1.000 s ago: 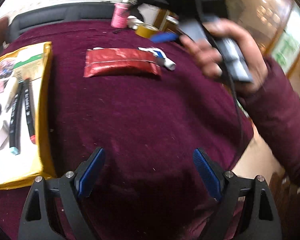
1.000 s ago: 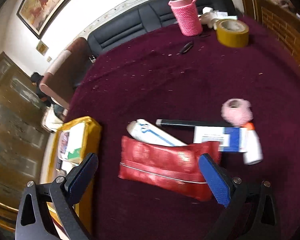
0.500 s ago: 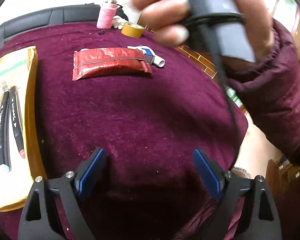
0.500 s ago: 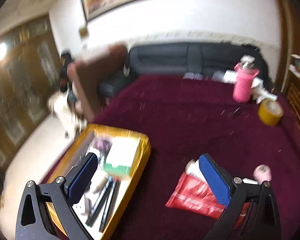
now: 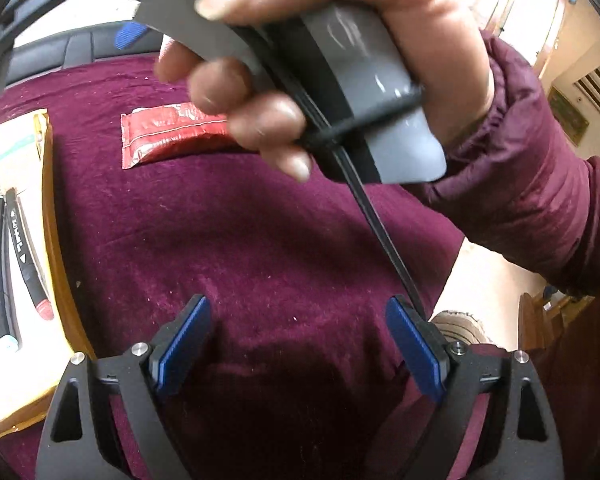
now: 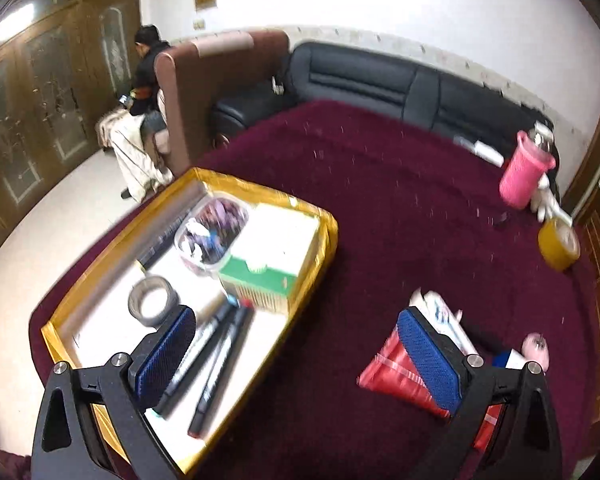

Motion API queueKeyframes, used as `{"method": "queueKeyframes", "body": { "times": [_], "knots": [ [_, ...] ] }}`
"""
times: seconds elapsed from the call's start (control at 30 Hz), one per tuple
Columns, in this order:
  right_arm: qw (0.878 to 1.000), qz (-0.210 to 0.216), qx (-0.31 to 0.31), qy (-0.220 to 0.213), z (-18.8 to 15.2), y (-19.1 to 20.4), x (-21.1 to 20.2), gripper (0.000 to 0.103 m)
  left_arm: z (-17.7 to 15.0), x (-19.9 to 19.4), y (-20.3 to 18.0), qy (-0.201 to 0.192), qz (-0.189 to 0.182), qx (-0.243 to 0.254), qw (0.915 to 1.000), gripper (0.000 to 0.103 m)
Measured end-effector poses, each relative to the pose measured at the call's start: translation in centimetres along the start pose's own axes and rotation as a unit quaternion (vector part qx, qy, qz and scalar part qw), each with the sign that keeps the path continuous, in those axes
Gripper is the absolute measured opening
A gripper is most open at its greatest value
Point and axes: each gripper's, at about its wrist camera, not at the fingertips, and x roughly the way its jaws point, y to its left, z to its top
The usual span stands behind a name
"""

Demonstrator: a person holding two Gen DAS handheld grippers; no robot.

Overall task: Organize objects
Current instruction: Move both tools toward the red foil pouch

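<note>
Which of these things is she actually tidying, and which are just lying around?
Part of the job: gold tray, markers, red pouch, white tube, left gripper, right gripper.

Probably just lying about: pink bottle, yellow tape, black sofa.

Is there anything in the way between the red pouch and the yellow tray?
Nothing visible. In the right wrist view, only bare maroon cloth lies between the red pouch and the yellow tray. The other loose things sit on the pouch's far side. The right gripper hangs open above that gap.
</note>
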Motion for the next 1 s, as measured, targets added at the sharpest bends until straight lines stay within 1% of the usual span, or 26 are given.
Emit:
{"method": "queueKeyframes", "body": {
  "times": [0.1,0.2,0.33,0.4,0.5,0.6,0.67,0.7,0.77,0.8,0.83,0.93,0.97,1.0],
  "knots": [
    [1.000,-0.003,0.023,-0.010,-0.7,-0.9,-1.1,0.103,-0.3,-0.4,-0.1,0.005,-0.004,0.003,1.0000,0.088],
    [0.999,-0.012,0.027,-0.023,-1.5,-0.9,-2.5,0.103,-0.5,-1.0,-0.4,0.004,-0.002,0.003,1.0000,0.088],
    [0.999,-0.018,0.015,-0.038,-3.1,-0.4,-4.2,0.103,-0.5,-1.8,-0.4,-0.012,0.002,-0.015,0.9998,0.088],
    [0.999,-0.017,0.014,-0.038,-4.1,-0.5,-4.7,0.103,-0.4,-2.6,-0.9,-0.024,0.012,-0.017,0.9995,0.088],
    [0.998,-0.024,0.035,-0.038,-5.8,-2.6,-5.6,0.103,0.3,-3.4,-0.9,-0.038,0.033,-0.025,0.9984,0.088],
    [0.994,-0.044,0.090,-0.035,-7.9,-6.8,-6.7,0.103,1.1,-3.8,-0.4,-0.045,0.047,-0.049,0.9967,0.088],
    [0.990,-0.055,0.129,-0.033,-9.6,-9.9,-7.5,0.103,2.6,-4.1,0.3,-0.052,0.058,-0.061,0.9951,0.089],
    [0.987,-0.062,0.144,-0.034,-10.3,-11.1,-7.9,0.103,3.8,-4.1,0.6,-0.057,0.074,-0.061,0.9937,0.089],
    [0.980,-0.072,0.180,-0.035,-12.4,-13.9,-8.7,0.103,5.8,-3.8,1.0,-0.064,0.103,-0.050,0.9914,0.091],
    [0.978,-0.072,0.193,-0.036,-13.1,-14.9,-8.9,0.103,7.3,-3.3,1.3,-0.069,0.121,-0.037,0.9895,0.091],
    [0.975,-0.072,0.208,-0.037,-13.9,-15.9,-9.1,0.103,8.3,-2.7,1.5,-0.069,0.130,-0.029,0.9887,0.091],
    [0.964,-0.063,0.254,-0.041,-16.1,-18.6,-9.3,0.103,12.0,0.0,2.6,-0.052,0.135,-0.012,0.9894,0.091],
    [0.960,-0.058,0.270,-0.042,-16.8,-19.6,-9.3,0.103,13.0,1.0,3.0,-0.046,0.130,-0.010,0.9904,0.091],
    [0.958,-0.055,0.279,-0.044,-17.2,-20.2,-9.3,0.103,14.4,2.6,3.6,-0.031,0.119,-0.004,0.9924,0.091]
  ]
}}
